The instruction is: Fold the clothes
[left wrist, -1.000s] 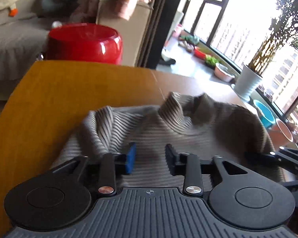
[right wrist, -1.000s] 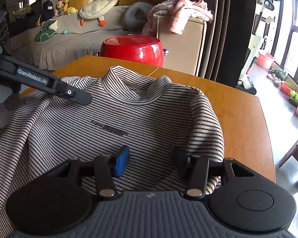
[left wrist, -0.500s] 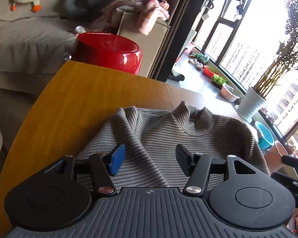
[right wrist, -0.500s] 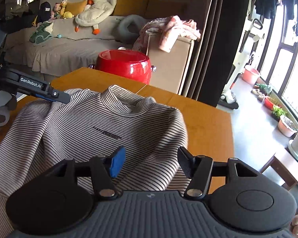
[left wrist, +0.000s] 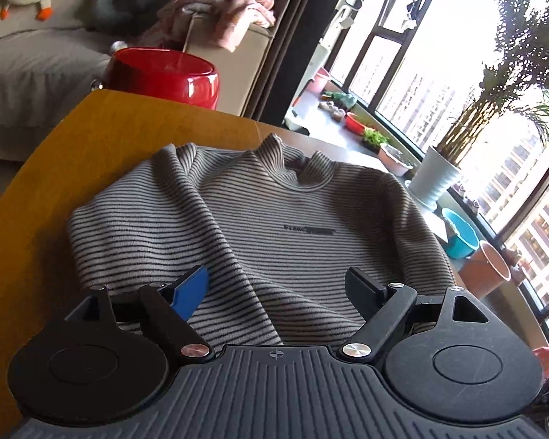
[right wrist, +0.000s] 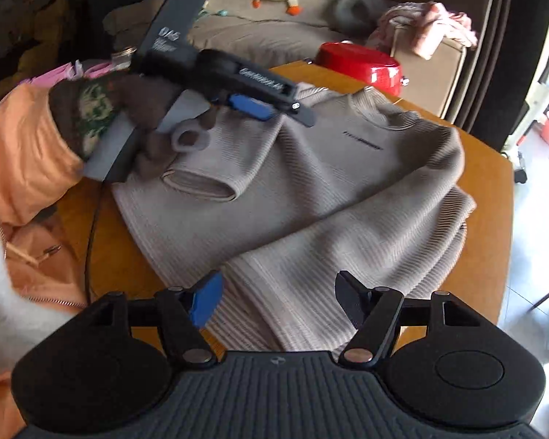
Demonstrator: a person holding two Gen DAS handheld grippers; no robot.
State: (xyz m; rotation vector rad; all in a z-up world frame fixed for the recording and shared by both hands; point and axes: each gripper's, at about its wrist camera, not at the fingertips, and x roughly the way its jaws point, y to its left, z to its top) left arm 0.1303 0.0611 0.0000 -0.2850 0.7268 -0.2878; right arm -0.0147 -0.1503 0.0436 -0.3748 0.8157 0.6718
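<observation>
A grey-and-black striped sweater (left wrist: 274, 219) lies face up on the wooden table (left wrist: 36, 183), collar at the far side. My left gripper (left wrist: 276, 287) hovers open over its near left part, nothing between the fingers. In the right wrist view the sweater (right wrist: 347, 190) has one sleeve laid across the body, its cuff (right wrist: 201, 186) near the left edge. My right gripper (right wrist: 278, 298) is open above the sweater's near hem. The left gripper (right wrist: 285, 111), held by a gloved hand (right wrist: 135, 109), hangs over the sweater's far left shoulder.
A red pot (left wrist: 164, 77) stands just past the table's far edge, with a beige box (left wrist: 238, 55) draped in pink cloth behind it. A sofa (right wrist: 274, 29) with plush toys is beyond. An orange sleeve (right wrist: 25, 146) is at the left. Bare table (right wrist: 494, 201) lies right of the sweater.
Both grippers have pulled back and up from the sweater and their jaws have spread wider. The right view has swung left, and the left gripper and hand are now in it.
</observation>
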